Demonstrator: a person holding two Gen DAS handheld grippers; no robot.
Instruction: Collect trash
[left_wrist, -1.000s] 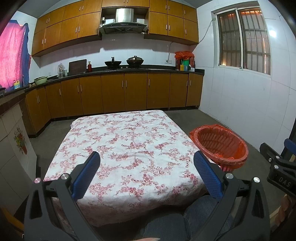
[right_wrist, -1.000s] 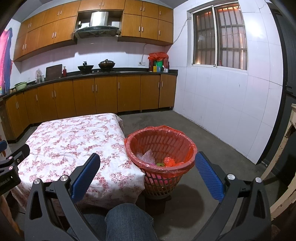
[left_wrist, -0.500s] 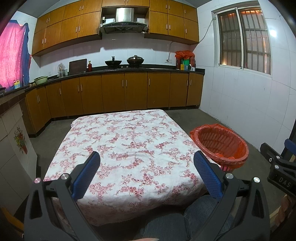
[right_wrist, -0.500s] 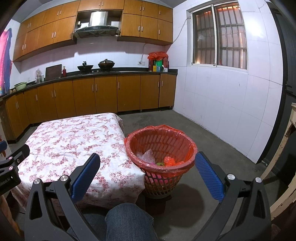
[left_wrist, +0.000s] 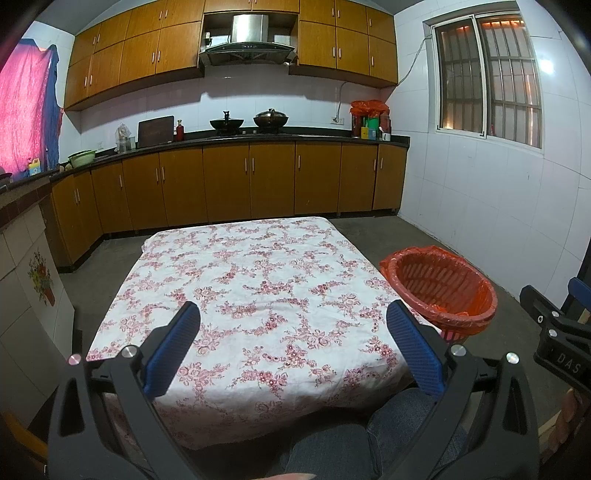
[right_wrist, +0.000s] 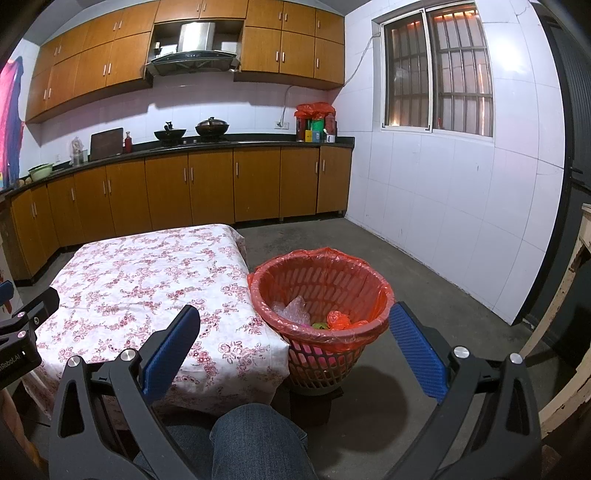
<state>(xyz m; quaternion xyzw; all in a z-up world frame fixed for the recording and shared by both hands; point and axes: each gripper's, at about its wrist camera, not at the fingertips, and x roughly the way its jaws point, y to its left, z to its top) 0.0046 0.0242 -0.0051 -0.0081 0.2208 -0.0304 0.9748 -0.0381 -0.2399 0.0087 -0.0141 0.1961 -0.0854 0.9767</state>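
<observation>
A red plastic waste basket lined with a red bag stands on the floor at the table's right side; it also shows in the left wrist view. Inside it lie a clear plastic wrap, a crumpled red piece and something green. My left gripper is open and empty, held above the near edge of the table. My right gripper is open and empty, held near the basket's front rim. I see no loose trash on the flowered tablecloth.
The low table with the flowered cloth fills the middle. Brown cabinets and a counter with pots line the back and left. A white tiled wall is on the right. The person's knee is below the grippers.
</observation>
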